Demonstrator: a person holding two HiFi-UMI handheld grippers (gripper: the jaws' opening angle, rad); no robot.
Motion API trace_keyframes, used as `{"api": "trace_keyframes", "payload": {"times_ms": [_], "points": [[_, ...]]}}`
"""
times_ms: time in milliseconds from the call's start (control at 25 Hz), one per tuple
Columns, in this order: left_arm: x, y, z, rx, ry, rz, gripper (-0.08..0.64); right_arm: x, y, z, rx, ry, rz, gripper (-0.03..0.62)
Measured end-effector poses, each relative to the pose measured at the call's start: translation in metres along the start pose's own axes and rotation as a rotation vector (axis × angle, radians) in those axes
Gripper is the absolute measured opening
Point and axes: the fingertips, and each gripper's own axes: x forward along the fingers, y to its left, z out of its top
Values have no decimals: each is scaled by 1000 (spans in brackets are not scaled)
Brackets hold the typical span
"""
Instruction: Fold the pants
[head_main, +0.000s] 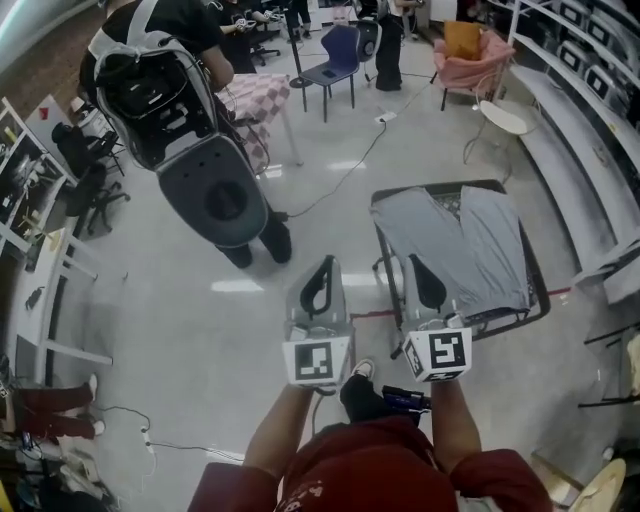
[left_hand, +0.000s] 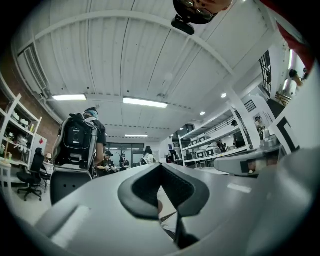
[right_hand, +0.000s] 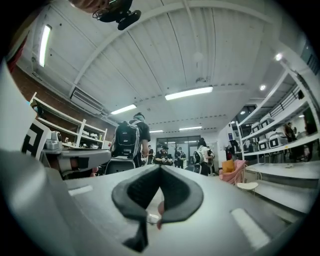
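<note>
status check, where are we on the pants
Left gripper and right gripper shut, both empty. Pants flat on table, unfolded, untouched. Nothing in the way; person with backpack off left.

The pants (head_main: 470, 250) are light grey and lie spread flat and unfolded on the dark top of a small bench (head_main: 541, 285), covering most of it. Their two legs run side by side toward the far edge, parted there by a narrow gap, and the cloth shows a few soft creases
</note>
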Motion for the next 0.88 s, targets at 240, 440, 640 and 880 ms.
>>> {"api": "trace_keyframes", "payload": {"times_ms": [240,440,640,880], "points": [[81,4,-14,-11,-4,-77,6,52,-43,-6,15,-6,-84,0],[136,-13,-25,-33,0,-175,7,72,-84,-11,16,7,-181,0],[176,-23,-32,-72,-3,-258,6,78,-114,-11,0,21,-280,0],[216,-40,-44,-123,-16,-389,6,76,-143,-14,-32,50,-438,0]]}}
